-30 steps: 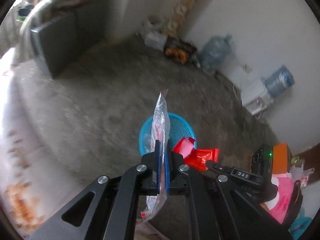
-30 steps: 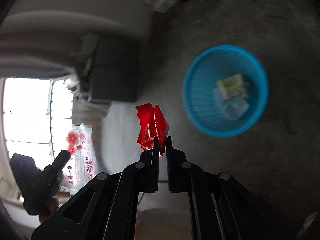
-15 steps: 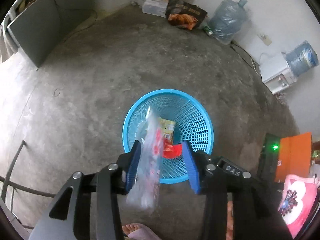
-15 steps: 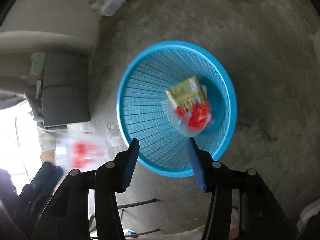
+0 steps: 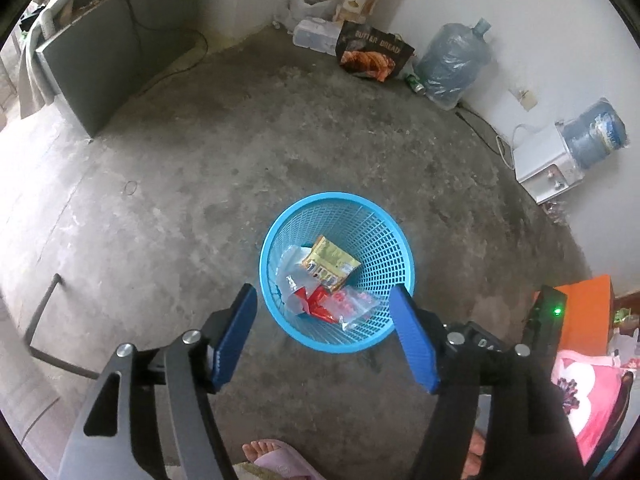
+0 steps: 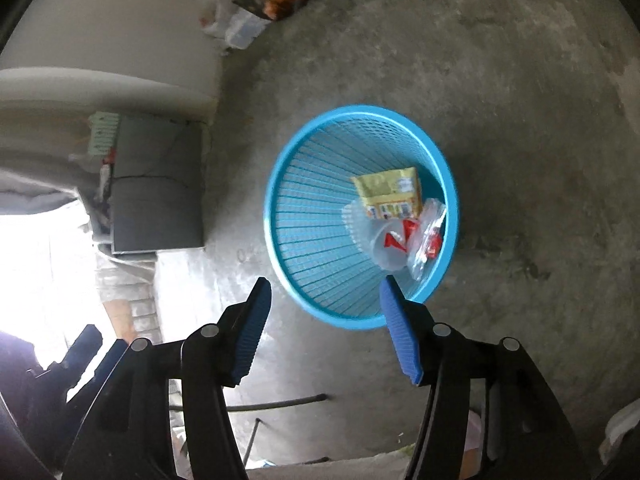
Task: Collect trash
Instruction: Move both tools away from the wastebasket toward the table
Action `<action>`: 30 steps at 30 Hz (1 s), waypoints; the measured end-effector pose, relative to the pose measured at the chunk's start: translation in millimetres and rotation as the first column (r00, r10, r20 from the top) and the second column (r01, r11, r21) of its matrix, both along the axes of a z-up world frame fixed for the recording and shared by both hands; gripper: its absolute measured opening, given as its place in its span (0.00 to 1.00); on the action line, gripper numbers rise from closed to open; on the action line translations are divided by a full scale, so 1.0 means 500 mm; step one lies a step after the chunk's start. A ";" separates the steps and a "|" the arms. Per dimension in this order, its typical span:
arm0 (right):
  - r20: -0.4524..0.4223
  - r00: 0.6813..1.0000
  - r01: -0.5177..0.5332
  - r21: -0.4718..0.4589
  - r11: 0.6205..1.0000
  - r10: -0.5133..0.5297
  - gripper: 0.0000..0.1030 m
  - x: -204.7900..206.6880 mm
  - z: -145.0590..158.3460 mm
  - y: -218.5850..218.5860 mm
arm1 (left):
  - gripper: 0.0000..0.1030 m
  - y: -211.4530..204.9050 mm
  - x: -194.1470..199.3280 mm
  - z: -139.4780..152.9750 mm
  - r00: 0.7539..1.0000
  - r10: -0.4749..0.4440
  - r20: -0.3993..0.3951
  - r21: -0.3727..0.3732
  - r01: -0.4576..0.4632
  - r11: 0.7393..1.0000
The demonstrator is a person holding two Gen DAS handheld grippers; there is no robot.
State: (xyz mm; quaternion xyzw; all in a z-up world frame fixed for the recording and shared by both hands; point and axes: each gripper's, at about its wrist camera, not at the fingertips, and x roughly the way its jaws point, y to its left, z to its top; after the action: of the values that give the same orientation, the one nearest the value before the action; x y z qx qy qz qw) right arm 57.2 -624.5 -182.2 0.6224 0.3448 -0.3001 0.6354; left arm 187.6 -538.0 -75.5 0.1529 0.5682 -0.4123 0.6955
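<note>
Left tool [image 5: 322,296] and right tool [image 6: 325,285] just spread, nothing pinched; red wrapper [image 5: 316,305] and clear wrapper [image 5: 354,307] seen inside blue basket [image 5: 394,240].

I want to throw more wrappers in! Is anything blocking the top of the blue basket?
No. The blue basket is open on top, nothing covers it, and the wrappers lie low at its bottom.

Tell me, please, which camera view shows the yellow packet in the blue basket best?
The left wrist view: the yellow packet lies sharp there, print visible, inside the blue basket. The right wrist view shows it whole too, but slightly blurred.
</note>
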 end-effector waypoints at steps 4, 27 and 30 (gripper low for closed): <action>0.056 0.997 -0.044 -0.045 0.998 0.047 0.59 -0.009 0.083 0.044 | 0.65 0.076 -0.020 0.085 0.999 0.029 0.017 -0.058 -0.028 0.998; 0.209 0.699 -0.655 -0.196 0.730 0.684 0.67 0.238 0.312 0.474 | 0.82 1.139 -0.198 0.274 0.614 0.774 0.152 -0.361 -0.695 0.622; 0.207 0.617 -0.728 -0.215 0.651 0.759 0.67 0.286 0.331 0.569 | 0.82 1.220 -0.238 0.264 0.521 0.834 0.182 -0.357 -0.755 0.549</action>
State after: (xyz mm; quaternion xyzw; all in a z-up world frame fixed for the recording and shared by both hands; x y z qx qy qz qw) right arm 200.1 -340.1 -16.9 0.4231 0.4616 0.0625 0.7772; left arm 68.7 72.1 56.2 -0.1416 0.3962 -0.0773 0.9039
